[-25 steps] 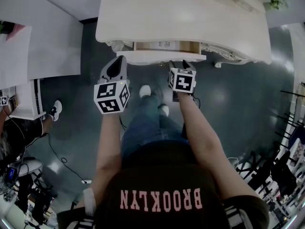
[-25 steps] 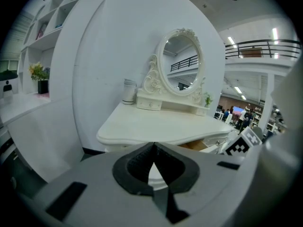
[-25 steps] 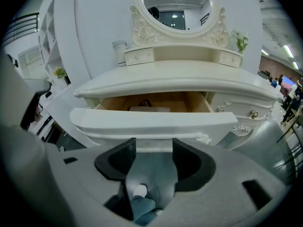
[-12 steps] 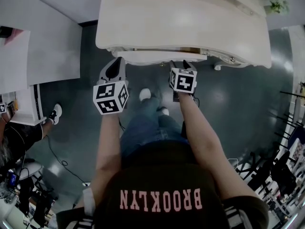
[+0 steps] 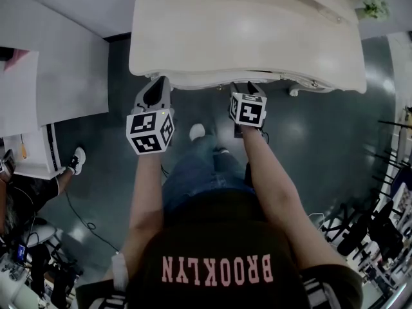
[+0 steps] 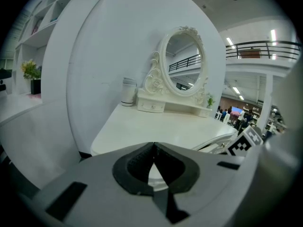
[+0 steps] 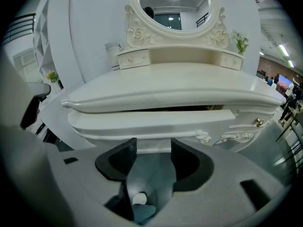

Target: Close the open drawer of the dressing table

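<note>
Over the last second the drawer (image 5: 222, 79) has slid in under the top of the dressing table (image 5: 244, 31): the wooden inside that showed from above is now covered, and only the pale front edge juts out past the tabletop rim.

The head view shows both grippers held side by side at that front edge, the left gripper (image 5: 156, 84) near the table's left corner and the right gripper (image 5: 241, 86) toward the middle.

The right gripper view adds what the top-down camera misses: a thin dark gap between tabletop and drawer (image 7: 151, 122), so the front is not quite flush. The right gripper (image 7: 154, 150) has its jaws spread, with the lower lip of the drawer front framed just beyond their tips and nothing pinched between them.

The left gripper view looks across the tabletop instead, past the corner to an oval mirror (image 6: 182, 63) and a white jar (image 6: 128, 91). The left gripper (image 6: 154, 148) has its jaws pressed together, tips meeting, holding nothing.
</note>
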A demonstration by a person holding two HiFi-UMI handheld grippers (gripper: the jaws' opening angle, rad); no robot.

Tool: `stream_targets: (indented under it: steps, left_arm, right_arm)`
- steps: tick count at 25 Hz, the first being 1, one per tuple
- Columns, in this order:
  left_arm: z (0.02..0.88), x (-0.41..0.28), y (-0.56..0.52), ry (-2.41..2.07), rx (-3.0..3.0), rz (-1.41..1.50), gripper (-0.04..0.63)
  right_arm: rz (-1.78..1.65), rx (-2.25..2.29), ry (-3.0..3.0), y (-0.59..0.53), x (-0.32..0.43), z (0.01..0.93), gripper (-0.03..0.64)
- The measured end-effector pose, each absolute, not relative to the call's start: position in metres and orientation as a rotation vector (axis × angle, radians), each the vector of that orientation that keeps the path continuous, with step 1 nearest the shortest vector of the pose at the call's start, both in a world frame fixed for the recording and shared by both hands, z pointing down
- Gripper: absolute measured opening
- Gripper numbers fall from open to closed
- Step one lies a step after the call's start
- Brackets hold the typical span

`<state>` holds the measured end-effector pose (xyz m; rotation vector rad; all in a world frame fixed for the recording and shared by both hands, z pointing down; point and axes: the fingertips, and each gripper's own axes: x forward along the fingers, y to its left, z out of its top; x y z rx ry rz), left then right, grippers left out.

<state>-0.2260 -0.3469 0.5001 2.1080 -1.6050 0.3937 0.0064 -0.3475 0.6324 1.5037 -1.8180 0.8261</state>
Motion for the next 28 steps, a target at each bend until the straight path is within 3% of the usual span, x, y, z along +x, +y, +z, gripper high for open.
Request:
stream_targets:
  steps: [28]
  left_arm:
    - [0.491,-0.250,-0.393,-1.632,2.154,0.397,0.003]
  right_arm:
    - [0.852,1.589,-1.791,-0.389,0.004,0.632,0.198]
